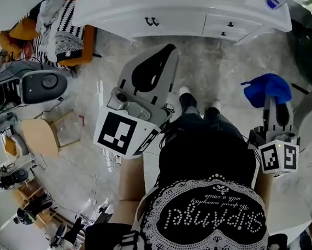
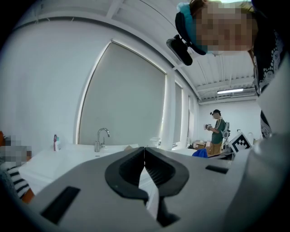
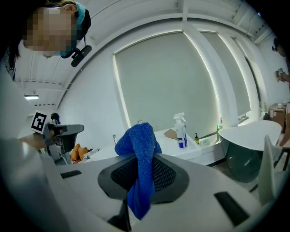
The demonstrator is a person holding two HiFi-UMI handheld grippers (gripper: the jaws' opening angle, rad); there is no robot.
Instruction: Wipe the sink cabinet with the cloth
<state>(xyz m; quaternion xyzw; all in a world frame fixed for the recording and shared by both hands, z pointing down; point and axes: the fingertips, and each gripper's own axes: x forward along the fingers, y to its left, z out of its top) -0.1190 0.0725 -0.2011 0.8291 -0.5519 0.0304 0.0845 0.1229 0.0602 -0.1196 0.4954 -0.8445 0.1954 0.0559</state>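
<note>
While the right gripper (image 3: pixel 144 158) pinches the blue cloth (image 3: pixel 136 136), it bunches above the fingertips and droops below them. It looks soft and light, best held bunched. The left gripper (image 2: pixel 144 152) is pressed together, empty, and the sink cabinet (image 1: pixel 172 18) stands well beyond both.

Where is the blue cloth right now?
The blue cloth is pinched in the right hand-held gripper, at the head view's right side, held in the air short of the white sink cabinet.
</note>
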